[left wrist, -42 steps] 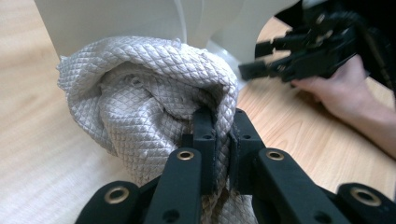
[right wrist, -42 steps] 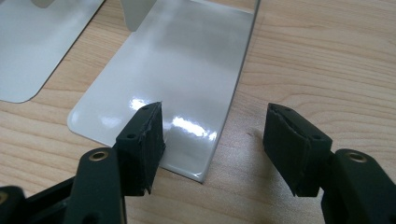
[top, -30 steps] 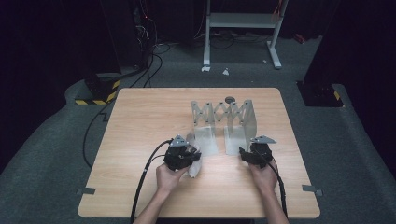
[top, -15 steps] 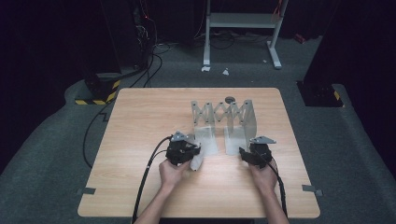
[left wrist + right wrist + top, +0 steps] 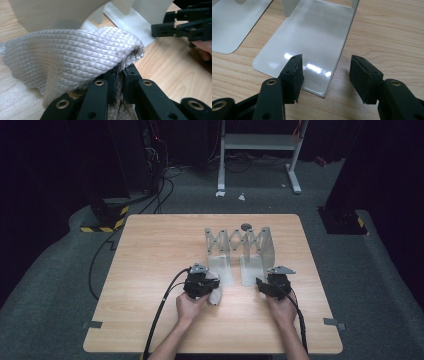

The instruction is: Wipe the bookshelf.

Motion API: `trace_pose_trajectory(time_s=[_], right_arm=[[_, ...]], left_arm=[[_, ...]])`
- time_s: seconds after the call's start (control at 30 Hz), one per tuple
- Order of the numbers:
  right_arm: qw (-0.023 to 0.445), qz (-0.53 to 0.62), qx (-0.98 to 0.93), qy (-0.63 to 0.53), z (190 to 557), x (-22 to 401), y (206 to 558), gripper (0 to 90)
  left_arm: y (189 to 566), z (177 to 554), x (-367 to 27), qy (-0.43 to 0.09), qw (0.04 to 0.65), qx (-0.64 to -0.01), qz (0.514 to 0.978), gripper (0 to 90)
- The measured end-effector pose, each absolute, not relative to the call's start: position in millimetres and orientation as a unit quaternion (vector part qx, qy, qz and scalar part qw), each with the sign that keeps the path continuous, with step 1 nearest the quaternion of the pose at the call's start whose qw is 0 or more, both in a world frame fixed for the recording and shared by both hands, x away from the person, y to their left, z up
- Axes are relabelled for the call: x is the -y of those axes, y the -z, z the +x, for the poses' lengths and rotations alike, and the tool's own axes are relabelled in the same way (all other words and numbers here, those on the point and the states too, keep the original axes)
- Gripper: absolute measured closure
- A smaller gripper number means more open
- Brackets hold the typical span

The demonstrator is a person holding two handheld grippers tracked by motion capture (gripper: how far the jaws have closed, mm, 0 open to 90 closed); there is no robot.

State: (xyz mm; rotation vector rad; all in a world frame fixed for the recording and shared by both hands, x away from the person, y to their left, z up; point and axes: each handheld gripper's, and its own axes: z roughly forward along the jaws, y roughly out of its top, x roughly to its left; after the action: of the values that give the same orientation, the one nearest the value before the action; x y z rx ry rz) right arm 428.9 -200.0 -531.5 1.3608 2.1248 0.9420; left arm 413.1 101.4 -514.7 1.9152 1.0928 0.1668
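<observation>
Gripping a pale woven cloth (image 5: 72, 52) at near centre-left, the left gripper (image 5: 201, 285) is clamping it; the right gripper (image 5: 325, 75) is gaping, straddling the white metal bookend's (image 5: 312, 37) base edge.

Wood table (image 5: 150, 270) w/ metal rack (image 5: 239, 245), cloth (image 5: 216, 295).

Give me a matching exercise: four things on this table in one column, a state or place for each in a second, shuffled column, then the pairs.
1. left gripper
2. right gripper
3. woven cloth
4. folding metal rack

A. stands at the middle of the table
B. jaws apart at a base plate's corner
C. shut on fabric
D. pinched between black jaws

Pairs: 1-C, 2-B, 3-D, 4-A
</observation>
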Motion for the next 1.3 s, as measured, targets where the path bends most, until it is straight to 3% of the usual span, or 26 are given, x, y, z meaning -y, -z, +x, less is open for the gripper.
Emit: trace_pose_trajectory(time_s=[0.93,1.03,1.3], right_arm=[[0.222,0.49,-0.771,-0.342,428,200,531,45.0],[0.222,0.49,-0.771,-0.342,428,200,531,45.0],[0.222,0.49,-0.771,-0.342,428,200,531,45.1]], left_arm=[[521,439,-155,-0.123,0.414,-0.499,0.752,83.6],[509,434,-155,-0.14,0.399,-0.479,0.769,83.6],[464,419,-165,-0.136,0.458,-0.461,0.748,83.8]])
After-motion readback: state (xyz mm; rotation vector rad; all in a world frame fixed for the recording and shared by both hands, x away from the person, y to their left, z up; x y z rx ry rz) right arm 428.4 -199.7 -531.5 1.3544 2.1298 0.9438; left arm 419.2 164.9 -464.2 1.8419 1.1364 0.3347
